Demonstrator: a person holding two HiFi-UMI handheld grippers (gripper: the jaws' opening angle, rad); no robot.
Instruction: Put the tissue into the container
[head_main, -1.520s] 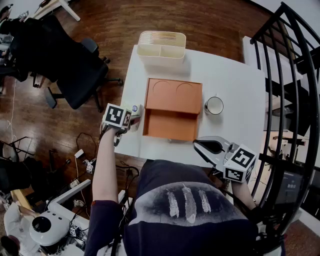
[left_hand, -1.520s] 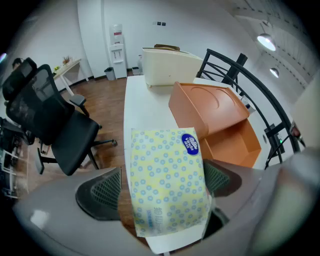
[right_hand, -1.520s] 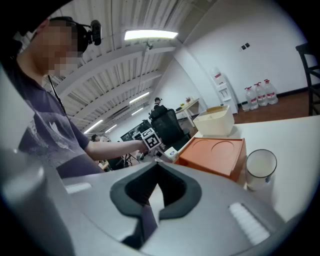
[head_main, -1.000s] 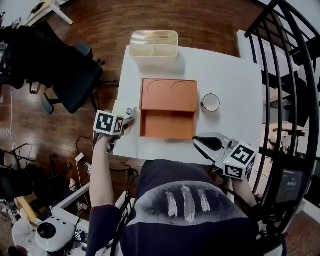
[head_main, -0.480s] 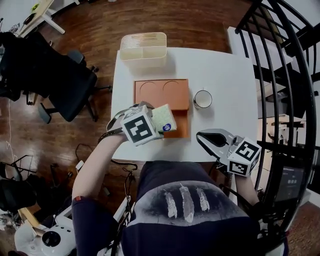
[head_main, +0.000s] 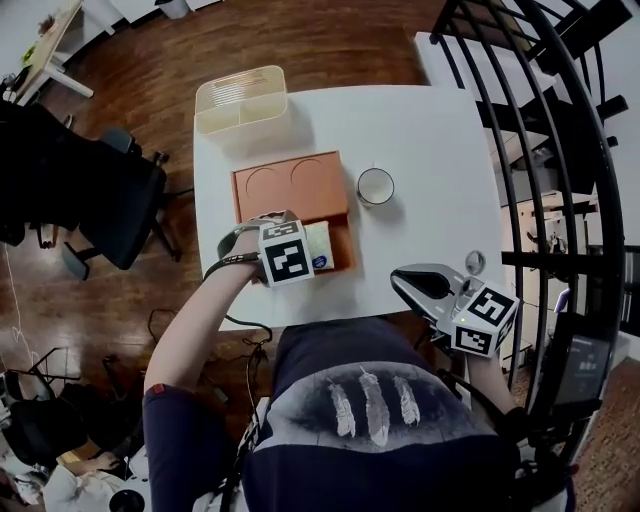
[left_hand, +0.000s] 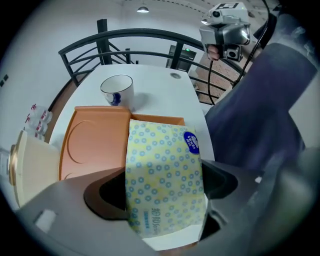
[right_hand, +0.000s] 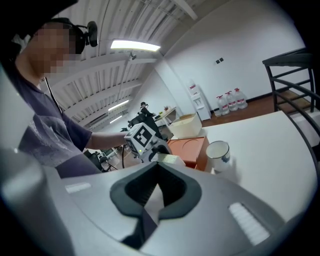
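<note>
Currently the left gripper (left_hand: 165, 212) is clamped across the tissue pack (left_hand: 161, 165), which sits just over the open half of the orange container (head_main: 290, 180). The right gripper (right_hand: 149, 197) is closed on nothing, well apart. The pack is judged light and soft, with a slick wrapper that squashes easily. A gentle hold across its middle seems best.

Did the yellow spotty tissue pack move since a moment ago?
Yes. The yellow dotted tissue pack, held in the left gripper, went right from the white table's left edge to over the orange container.
</note>
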